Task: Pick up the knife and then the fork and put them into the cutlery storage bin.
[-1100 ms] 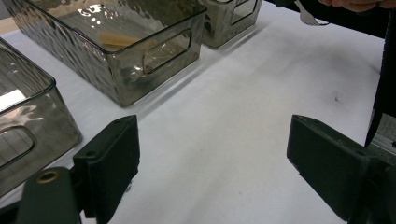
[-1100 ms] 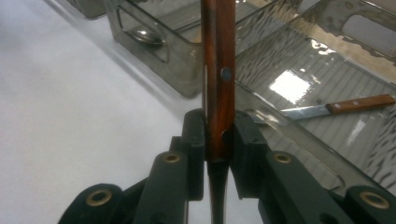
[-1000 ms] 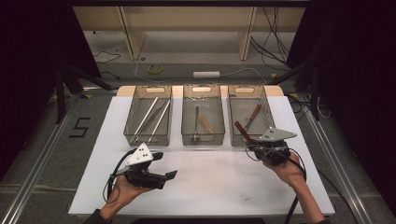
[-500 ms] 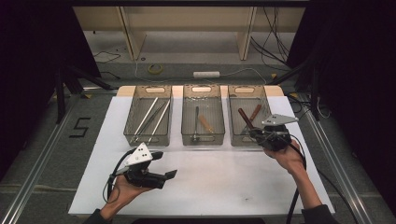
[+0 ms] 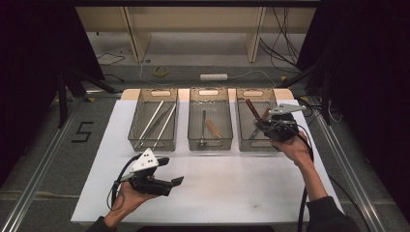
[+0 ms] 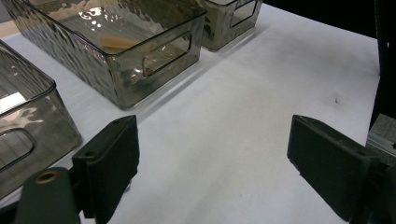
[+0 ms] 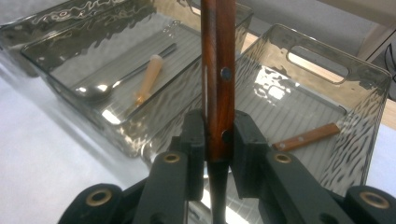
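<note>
Left hand-held gripper (image 5: 176, 181), lower left of the high view: jaws spread wide, nothing between them, only bare white bench (image 6: 243, 140) beneath in its own view. It sits idle, well apart from the bins.

Left bin (image 5: 153, 145), upper centre-left: long metal utensils lying slantwise inside. Not part of this step.

Middle bin (image 5: 210, 144): a spoon with a pale wooden handle (image 7: 148, 77) lies flat on its floor.

Right bin (image 5: 251, 144), upper right of centre: one knife with a wooden handle (image 7: 306, 136) already rests on its floor.

Right hand-held gripper (image 7: 218, 140): jaws pressed together on a dark reddish-brown knife handle (image 7: 218, 70) with rivets, pinched low on the handle, which stands nearly upright ahead of the camera. In the high view the handle (image 5: 251, 107) juts up and to the left over the right bin; the blade end is hidden below the jaws.

Judgement: step in hand is placing this knife into the right bin alongside its like. To do it well:
- bring the grip over the bin's middle, clear of the near rim;
- tip the knife flat along the bin's length before lowering;
- set it beside, not across, the knife already lying there;
- spread the jaws only once it lies low over the floor, so it cannot bounce out.
</note>
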